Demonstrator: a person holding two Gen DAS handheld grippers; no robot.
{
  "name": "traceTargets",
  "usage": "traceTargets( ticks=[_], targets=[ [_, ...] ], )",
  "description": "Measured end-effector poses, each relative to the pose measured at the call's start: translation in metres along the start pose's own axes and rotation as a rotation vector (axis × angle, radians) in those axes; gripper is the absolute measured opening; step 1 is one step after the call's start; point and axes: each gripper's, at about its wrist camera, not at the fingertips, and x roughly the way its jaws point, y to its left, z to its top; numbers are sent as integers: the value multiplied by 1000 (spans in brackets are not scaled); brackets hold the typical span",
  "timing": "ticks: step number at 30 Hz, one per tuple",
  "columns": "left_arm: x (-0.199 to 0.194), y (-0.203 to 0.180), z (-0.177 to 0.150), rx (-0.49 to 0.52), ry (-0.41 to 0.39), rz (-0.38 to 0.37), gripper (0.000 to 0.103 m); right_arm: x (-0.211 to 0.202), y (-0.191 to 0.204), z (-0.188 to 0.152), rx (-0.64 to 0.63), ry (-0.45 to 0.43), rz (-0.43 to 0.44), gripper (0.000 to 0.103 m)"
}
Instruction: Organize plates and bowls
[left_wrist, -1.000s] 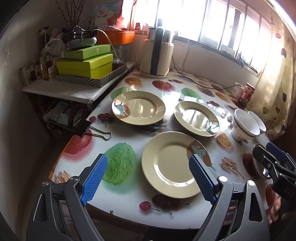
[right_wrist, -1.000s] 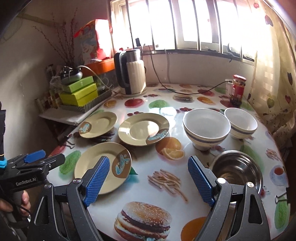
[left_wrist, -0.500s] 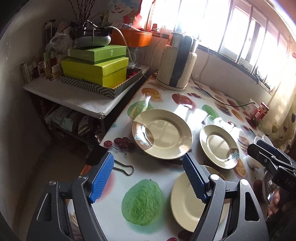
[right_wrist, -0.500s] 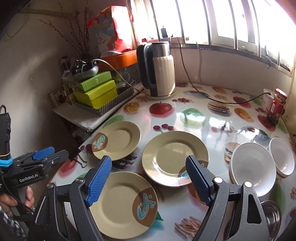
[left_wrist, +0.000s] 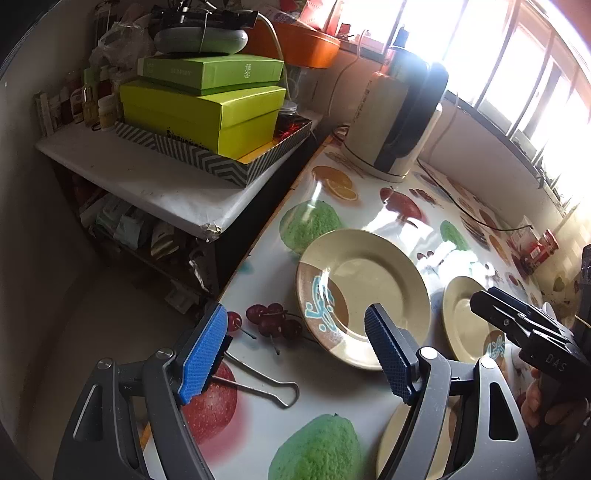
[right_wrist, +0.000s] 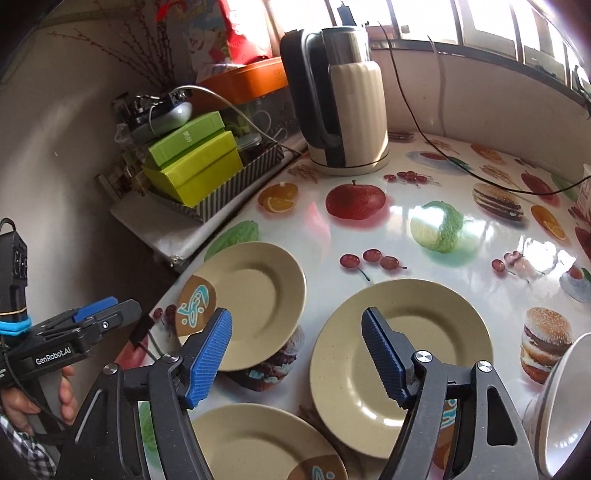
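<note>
Three beige plates with a brown-and-blue patch lie on the fruit-print table. In the left wrist view the far-left plate (left_wrist: 362, 291) lies just beyond my left gripper (left_wrist: 295, 354), which is open and holds nothing. A second plate (left_wrist: 465, 321) lies to its right and a third (left_wrist: 391, 443) shows behind the right finger. In the right wrist view my right gripper (right_wrist: 295, 360) hovers over the far-left plate (right_wrist: 251, 299), the middle plate (right_wrist: 406, 347) and the near plate (right_wrist: 258, 443). Its jaws are closing with no pad on anything. A white bowl (right_wrist: 565, 406) sits at the right edge.
A cream kettle (right_wrist: 343, 99) with a black cord stands at the back. A side shelf with green boxes (left_wrist: 207, 107) adjoins the table's left edge. A binder clip (left_wrist: 258, 387) lies near the left gripper. A person's hand holds the left gripper (right_wrist: 85, 325).
Both grippers have swung left and come closer to the table, so the far-left plate looms larger. Both pairs of jaws stand a little narrower than before. The steel bowl has left the views.
</note>
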Motion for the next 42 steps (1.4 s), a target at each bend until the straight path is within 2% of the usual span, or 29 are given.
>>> traceTargets(
  ticks=[4, 6, 8, 10, 12, 14, 18, 22, 26, 31, 35, 42],
  targets=[
    [16, 4, 5, -25, 18, -30, 76, 19, -5, 8, 10, 27, 6, 58],
    [25, 6, 7, -45, 39, -40, 66, 28, -7, 11, 6, 42, 3, 54],
    [32, 7, 9, -55, 47, -46, 66, 36, -7, 14, -2, 59, 7, 48],
    [40, 9, 10, -70, 64, -59, 63, 44, -10, 17, 8, 74, 13, 47],
    [46, 9, 10, -74, 77, -47, 54, 53, -14, 19, 27, 90, 20, 45],
    [50, 8, 10, -69, 79, -45, 53, 60, -17, 19, 45, 100, 31, 43],
    [59, 9, 11, -84, 97, -49, 47, 71, -20, 19, 58, 122, 44, 36],
    [63, 10, 11, -89, 106, -53, 46, 77, -20, 20, 62, 134, 72, 28],
    [65, 11, 11, -90, 106, -56, 43, 80, -18, 20, 62, 141, 81, 26],
    [67, 11, 12, -84, 105, -56, 37, 84, -20, 20, 78, 145, 84, 16],
    [67, 11, 12, -88, 104, -61, 35, 85, -20, 20, 86, 145, 96, 14],
    [68, 8, 12, -86, 100, -88, 22, 87, -18, 20, 85, 148, 100, 12]
  ],
)
